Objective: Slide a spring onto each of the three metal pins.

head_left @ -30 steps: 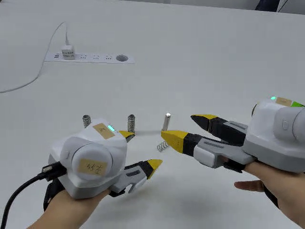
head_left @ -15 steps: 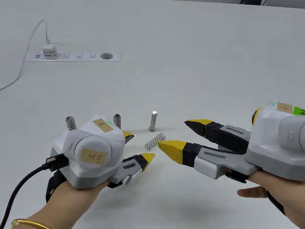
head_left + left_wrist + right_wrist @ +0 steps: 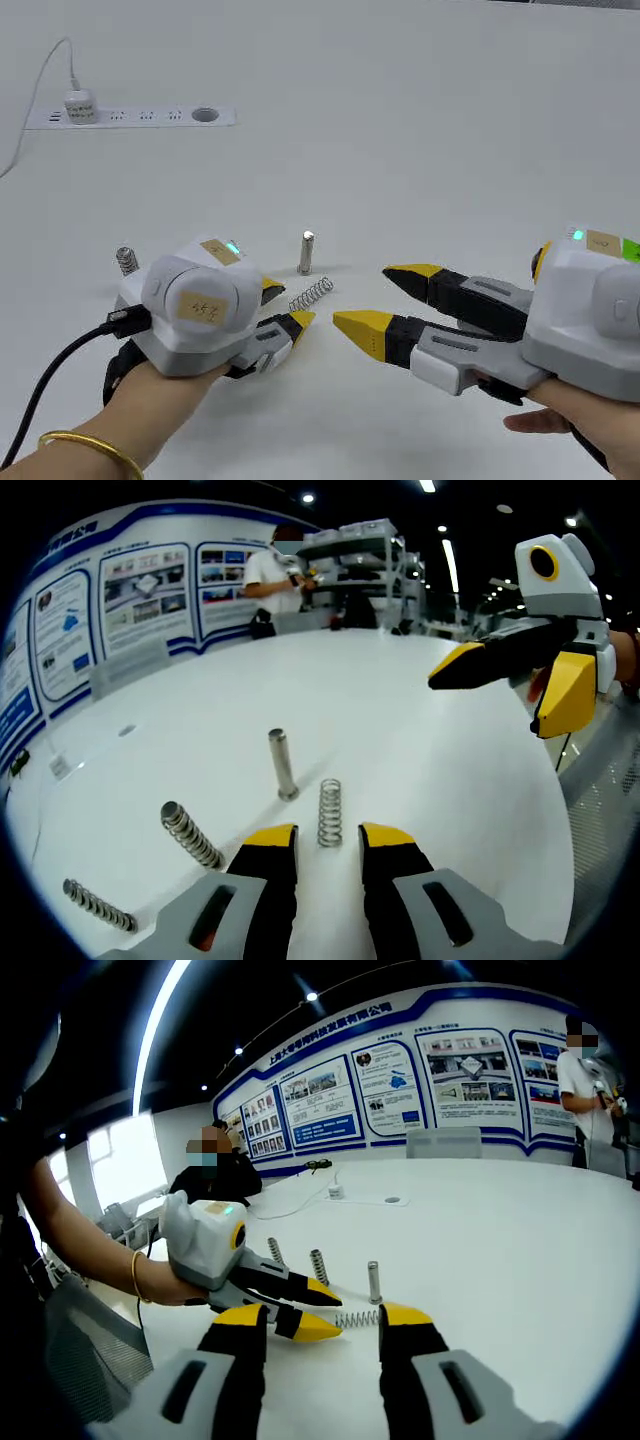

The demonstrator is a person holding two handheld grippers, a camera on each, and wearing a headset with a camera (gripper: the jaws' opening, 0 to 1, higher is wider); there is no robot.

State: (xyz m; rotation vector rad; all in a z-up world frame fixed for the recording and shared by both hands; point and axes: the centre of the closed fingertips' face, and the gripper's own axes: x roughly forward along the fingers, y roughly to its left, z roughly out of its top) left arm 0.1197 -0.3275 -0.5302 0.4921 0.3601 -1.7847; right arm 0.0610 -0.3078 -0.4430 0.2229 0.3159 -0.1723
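A short loose spring (image 3: 311,293) (image 3: 329,813) (image 3: 355,1318) lies flat on the white table, just in front of a bare upright metal pin (image 3: 306,252) (image 3: 282,765) (image 3: 374,1282). My left gripper (image 3: 288,306) (image 3: 328,835) is open, with the near end of the spring just ahead of its yellow tips. Two other pins carry springs: one spring-covered pin (image 3: 126,260) (image 3: 97,904) (image 3: 275,1251) at the far left, the other spring-covered pin (image 3: 190,834) (image 3: 319,1266) behind the left gripper's body. My right gripper (image 3: 362,296) (image 3: 322,1315) is open, pointing at the spring from the right.
A white power strip (image 3: 130,116) with a charger (image 3: 78,104) plugged in lies at the far left of the table. A black cable (image 3: 50,375) trails from the left gripper. People (image 3: 212,1165) stand by wall posters beyond the table.
The left gripper has moved up to the loose spring and its jaws have narrowed around the spring's near end. The right gripper has drawn back slightly to the right. The head camera shifted.
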